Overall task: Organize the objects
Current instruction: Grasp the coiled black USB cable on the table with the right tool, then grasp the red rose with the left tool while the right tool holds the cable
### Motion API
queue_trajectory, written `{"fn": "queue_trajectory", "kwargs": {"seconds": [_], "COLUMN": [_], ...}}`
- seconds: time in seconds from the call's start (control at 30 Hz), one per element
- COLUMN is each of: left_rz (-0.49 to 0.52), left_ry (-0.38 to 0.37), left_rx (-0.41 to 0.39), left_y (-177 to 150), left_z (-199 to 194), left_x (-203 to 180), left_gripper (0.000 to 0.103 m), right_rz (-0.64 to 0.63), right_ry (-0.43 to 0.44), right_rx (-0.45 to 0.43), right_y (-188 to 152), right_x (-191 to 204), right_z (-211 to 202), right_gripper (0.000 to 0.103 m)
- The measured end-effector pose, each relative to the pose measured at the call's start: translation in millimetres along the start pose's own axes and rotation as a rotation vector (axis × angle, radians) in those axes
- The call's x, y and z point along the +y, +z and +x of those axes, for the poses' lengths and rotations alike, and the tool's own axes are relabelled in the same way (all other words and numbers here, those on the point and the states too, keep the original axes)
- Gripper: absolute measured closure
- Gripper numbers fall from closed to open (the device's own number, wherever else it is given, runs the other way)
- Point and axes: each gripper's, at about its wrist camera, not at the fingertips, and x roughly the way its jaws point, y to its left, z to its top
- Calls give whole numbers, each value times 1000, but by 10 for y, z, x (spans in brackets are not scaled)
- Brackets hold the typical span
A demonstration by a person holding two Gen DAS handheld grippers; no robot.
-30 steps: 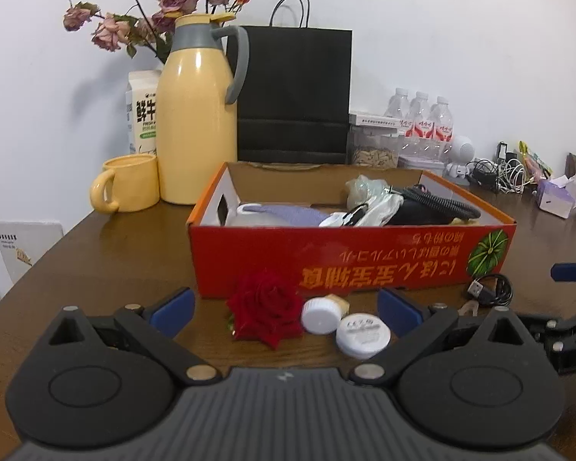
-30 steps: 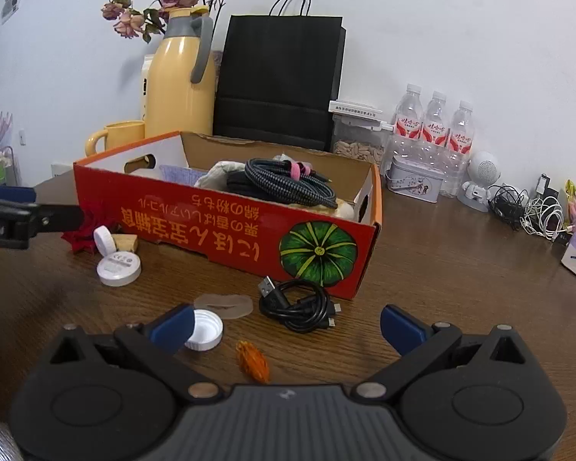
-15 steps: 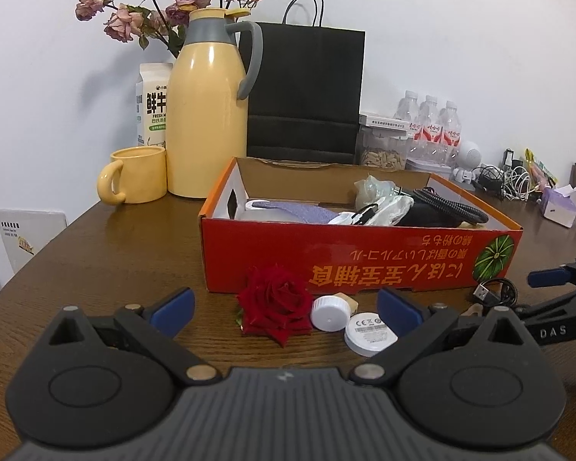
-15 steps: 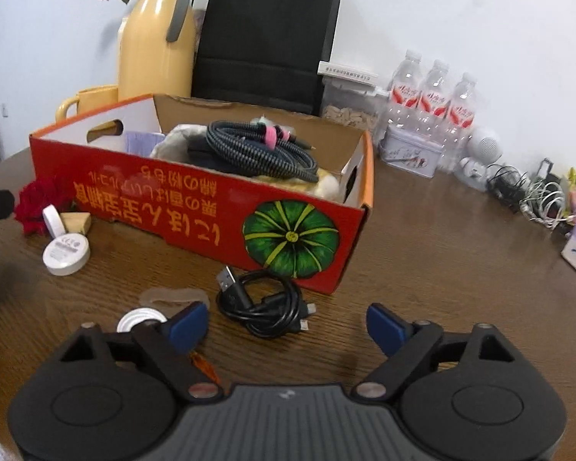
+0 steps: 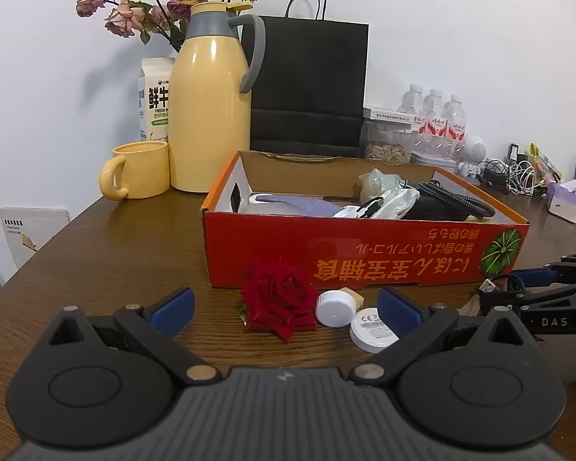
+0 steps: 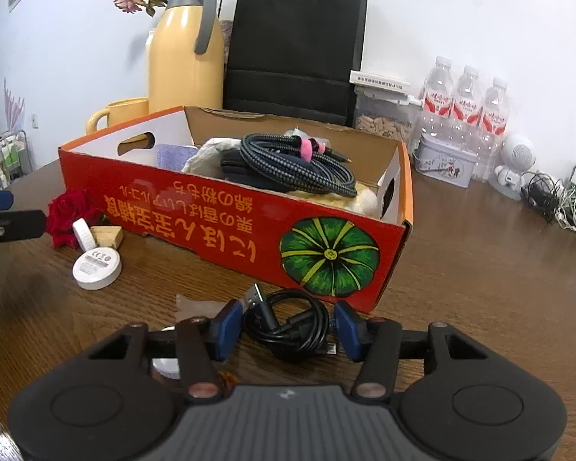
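Since a second ago the right tool (image 6: 286,324) has come down and narrowed around the coiled black cable (image 6: 288,326); its blue pads bracket the coil, though whether they press it I cannot tell. On the brown surface (image 5: 115,253) the red box (image 5: 364,246) holds a braided cord (image 6: 299,165) and cloths. Before it lie a red rose (image 5: 278,299), a white disc (image 5: 372,328) and a white cap (image 5: 334,307), between the spread pads of the released left tool (image 5: 286,307).
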Motion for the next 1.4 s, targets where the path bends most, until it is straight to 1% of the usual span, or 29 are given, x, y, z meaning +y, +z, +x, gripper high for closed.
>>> {"fn": "queue_trajectory", "kwargs": {"seconds": [0.13,0.23,0.4,0.63,0.77,0.83,1.0,1.07,1.1,1.13,1.17,1.2,1.3,1.4], "left_rz": [-1,-4,-29,-53,-89,-111,-135,-144,-144,-143,-141,-133,-117,-107], "left_ry": [8,16,53,74,108,123,143,120,105,86,65,57,47,59], "left_rx": [5,6,6,38,41,61,153,165,167,168,171,171,143,105], "left_y": [-4,-4,4,20,93,139,182,187,182,174,162,148,129,126], "left_z": [21,27,42,121,251,353,566,599,604,601,593,581,517,440], "left_x": [10,21,69,100,144,171,217,230,227,225,217,202,168,158], "left_gripper": [0,0,0,0,0,0,1,8,20,36,46,62,62,62], "right_rz": [13,25,31,16,24,27,27,26,25,24,23,23,21,20], "right_ry": [-16,-45,-87,-91,-95,-94,-93,-94,-94,-94,-95,-95,-97,-98], "right_rx": [-36,-82,-156,-199,-209,-211,-215,-214,-213,-212,-211,-211,-209,-212], "right_y": [-3,-19,-54,-69,-69,-70,-76,-78,-79,-80,-81,-81,-81,-85], "right_x": [-18,-29,-19,45,39,38,40,43,44,44,44,46,51,49], "right_z": [-57,-140,-285,-394,-411,-412,-419,-418,-415,-415,-414,-413,-408,-413], "right_gripper": [53,53,53,53,54,53,53,53,53,53,53,53,53,54]}}
